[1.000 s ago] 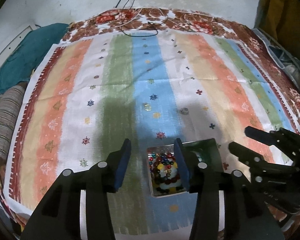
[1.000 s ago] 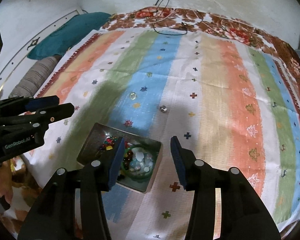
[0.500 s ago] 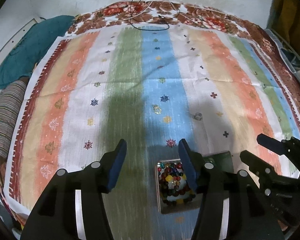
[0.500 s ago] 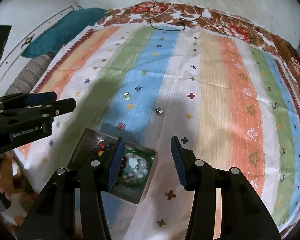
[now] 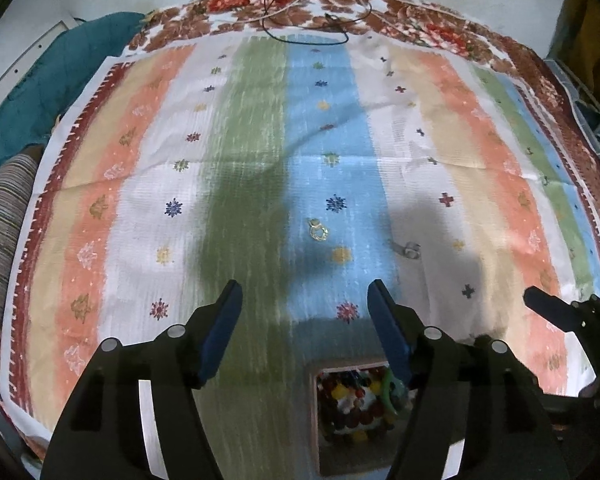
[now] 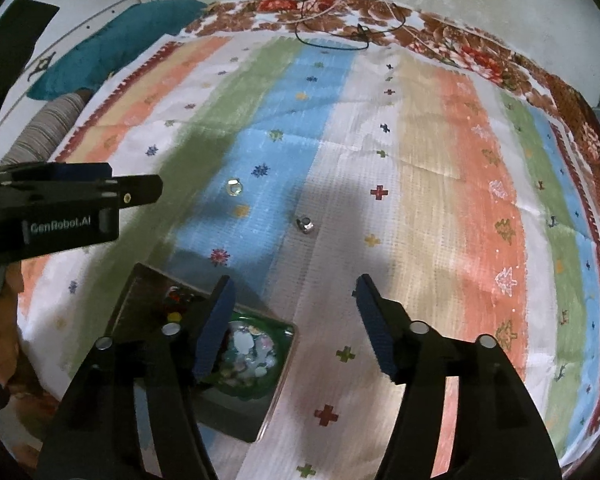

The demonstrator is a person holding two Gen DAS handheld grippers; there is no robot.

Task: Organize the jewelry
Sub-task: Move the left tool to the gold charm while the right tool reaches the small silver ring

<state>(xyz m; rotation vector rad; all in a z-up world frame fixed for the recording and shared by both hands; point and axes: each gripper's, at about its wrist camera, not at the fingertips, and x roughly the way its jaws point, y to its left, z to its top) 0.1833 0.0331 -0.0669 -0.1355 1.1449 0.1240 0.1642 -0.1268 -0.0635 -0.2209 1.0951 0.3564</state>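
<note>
since two small rings lie loose on the striped cloth (image 5: pixel 260 168), they are judged the next things to be gathered: a gold ring (image 5: pixel 318 232) on the blue stripe at mid-frame of the left view, a silver ring (image 6: pixel 306 224) just right of it on the white stripe. the open metal box (image 6: pixel 276 384), holding coloured beads and a green bangle, is kept at the lower edge, near both tools. the left gripper (image 5: pixel 302 320) and right gripper (image 6: pixel 292 316) are being spread, nothing between their blue pads, presumably for a pick.
</note>
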